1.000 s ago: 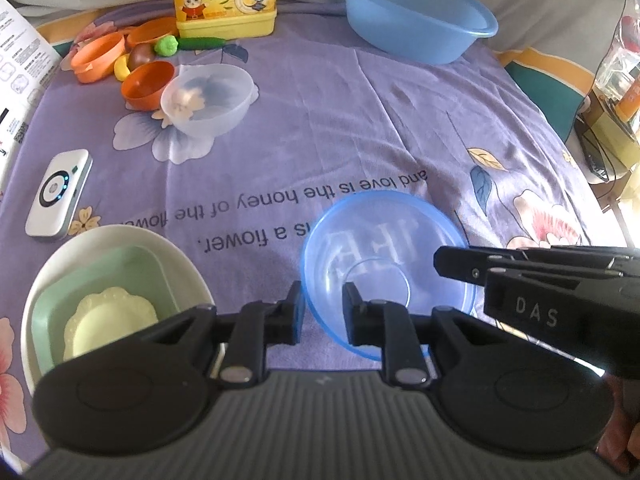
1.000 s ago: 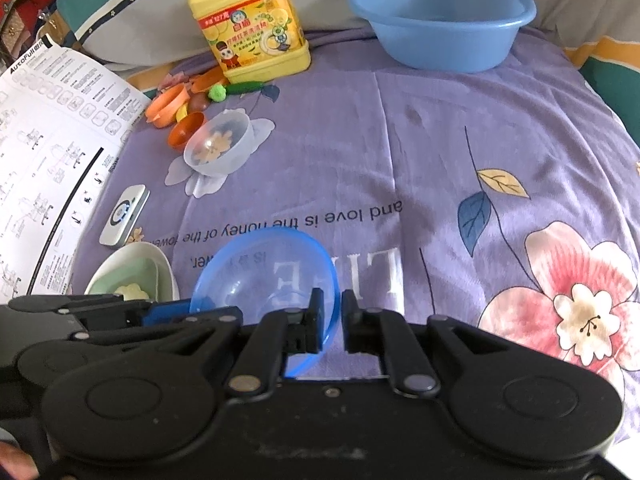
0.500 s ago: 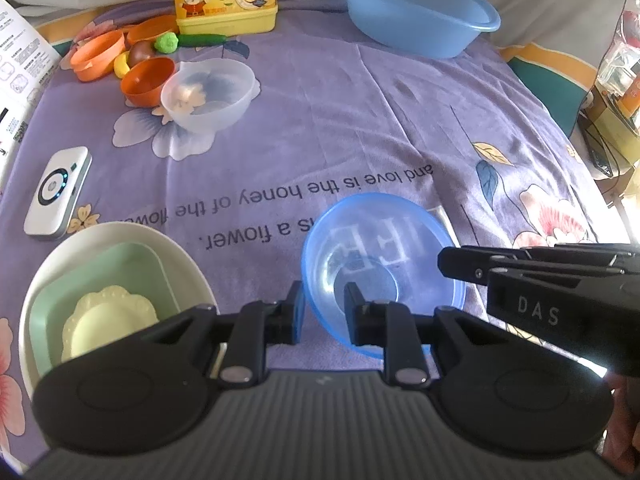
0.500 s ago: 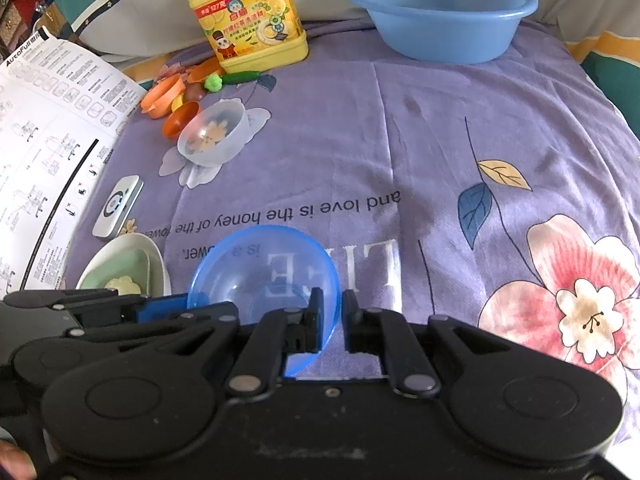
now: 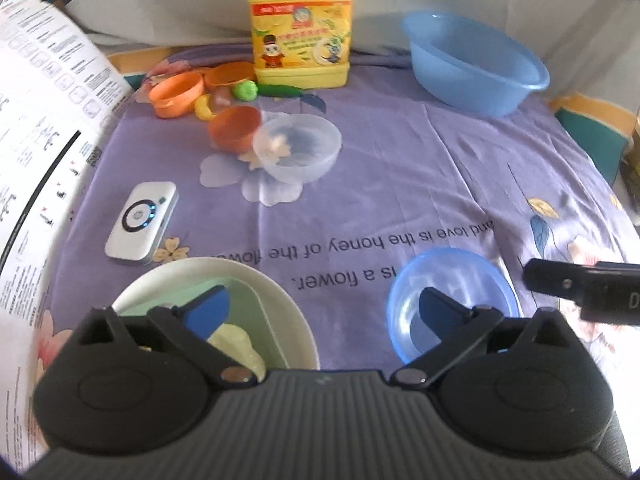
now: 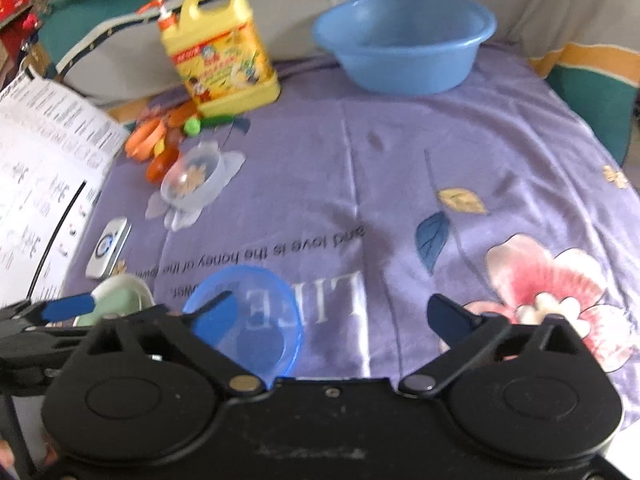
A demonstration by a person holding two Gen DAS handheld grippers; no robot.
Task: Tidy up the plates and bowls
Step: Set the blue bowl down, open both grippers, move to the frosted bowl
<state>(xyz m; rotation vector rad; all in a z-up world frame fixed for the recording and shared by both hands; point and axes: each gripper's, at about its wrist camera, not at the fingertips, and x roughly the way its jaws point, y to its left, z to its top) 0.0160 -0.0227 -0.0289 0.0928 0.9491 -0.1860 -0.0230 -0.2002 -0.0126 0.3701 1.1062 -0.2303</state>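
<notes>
While both pairs of jaws have just sprung wide apart, the purple flowered cloth (image 6: 400,168) lies spread as before, and the small blue bowl (image 5: 452,300) that each gripper pinched by the rim a second ago now sits free on the cloth near its front edge. Left gripper (image 5: 324,306) gapes with nothing between its blue pads; right gripper (image 6: 334,316) likewise, one finger over the bowl's rim without pressing it. Big blue basin (image 5: 476,64) holds the far right corner, yellow detergent jug (image 5: 300,28) the far edge. White plate (image 5: 280,300) with a green dish waits at the front left, partly hidden behind the left gripper. Clear bowl (image 5: 298,152), orange cups (image 5: 176,92) and white remote (image 5: 142,220) crowd the left side.
</notes>
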